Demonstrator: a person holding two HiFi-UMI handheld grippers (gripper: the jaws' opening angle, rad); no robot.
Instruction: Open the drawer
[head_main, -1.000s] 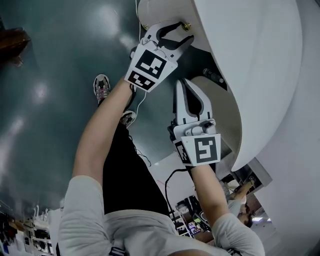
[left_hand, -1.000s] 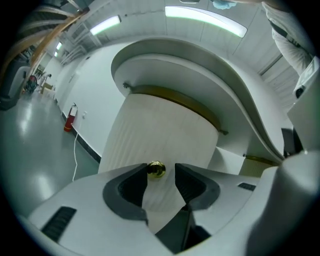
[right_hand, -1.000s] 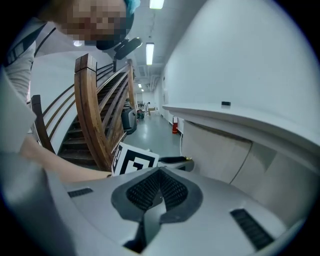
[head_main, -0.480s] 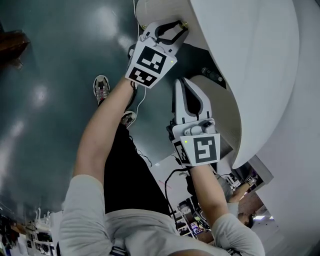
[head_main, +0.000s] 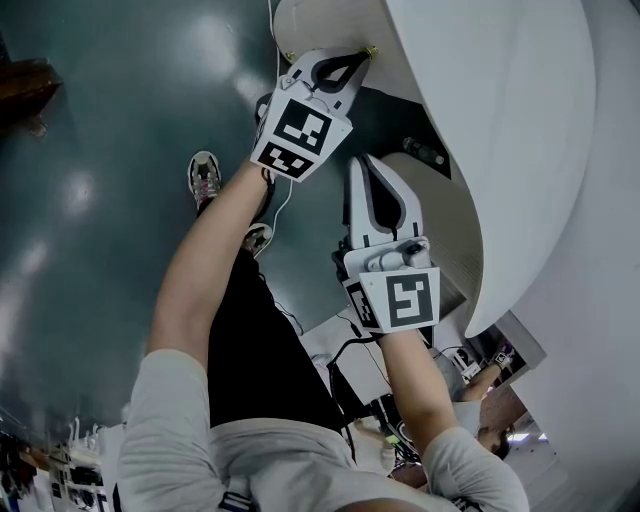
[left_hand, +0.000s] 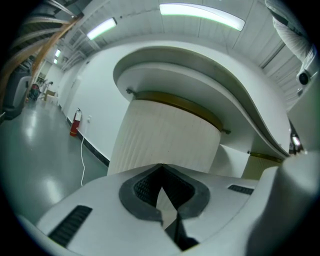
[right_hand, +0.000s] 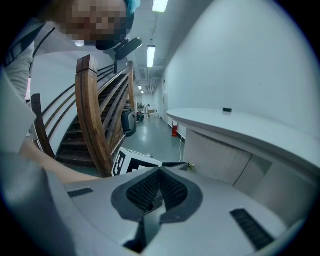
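Observation:
A white curved counter (head_main: 500, 120) bears a ribbed, rounded drawer front (left_hand: 165, 140) with a brass bar handle (left_hand: 180, 106) along its top. In the head view one brass end (head_main: 372, 50) of that handle shows just beyond my left gripper (head_main: 358, 60). The left gripper (left_hand: 160, 167) has just been closing and is shut; I see nothing between its pads. My right gripper (head_main: 363, 162) hangs lower, beside the counter's underside, also shut and empty. From the right gripper (right_hand: 159, 172) view, the left gripper's marker cube (right_hand: 132, 162) lies just ahead.
A wooden staircase (right_hand: 95, 115) rises at the left. A red fire extinguisher (left_hand: 75, 122) and a white cable (left_hand: 83, 155) are by the far wall. A second brass handle (left_hand: 265, 156) sits further right. The person's shoes (head_main: 203, 170) stand on the dark glossy floor (head_main: 100, 150).
The left gripper's jaws, wide open a second ago, have come together by the brass handle end. The right gripper has not moved.

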